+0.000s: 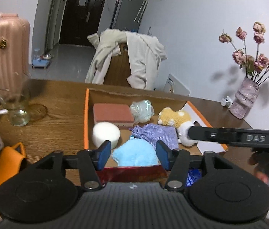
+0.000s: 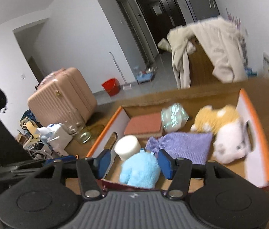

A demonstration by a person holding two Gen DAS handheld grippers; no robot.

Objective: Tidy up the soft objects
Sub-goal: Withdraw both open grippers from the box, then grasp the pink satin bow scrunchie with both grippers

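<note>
Two claws hang over the near end of the cardboard box [image 1: 86,114], and both stand about half open with nothing gripped. The left gripper [image 1: 133,155] frames the fluffy blue cloth [image 1: 136,155] between its blue pads, yet the pads sit clear of it on either side. The right gripper [image 2: 133,163] shows the same blue cloth [image 2: 139,171] lying between and just below its own pads, again with no pressure on it.

The likeliest trouble, as I judge it, is the two claws crowding one another, since both aim at the same corner and the right one's arm already crosses the left view beside the plush toy [image 1: 178,122]. A careless pull could also snag the purple cloth [image 1: 157,133], which touches the blue one just beyond the pads, and drag it out of place. The box is light cardboard and could slide on the wooden table [image 1: 58,103] if nudged.

Ahead of the left claw and slightly to its left sits the white foam cylinder [image 1: 105,133]; further ahead lie the brick-red sponge [image 1: 113,114] and a wrapped pale bundle [image 1: 141,110].
</note>
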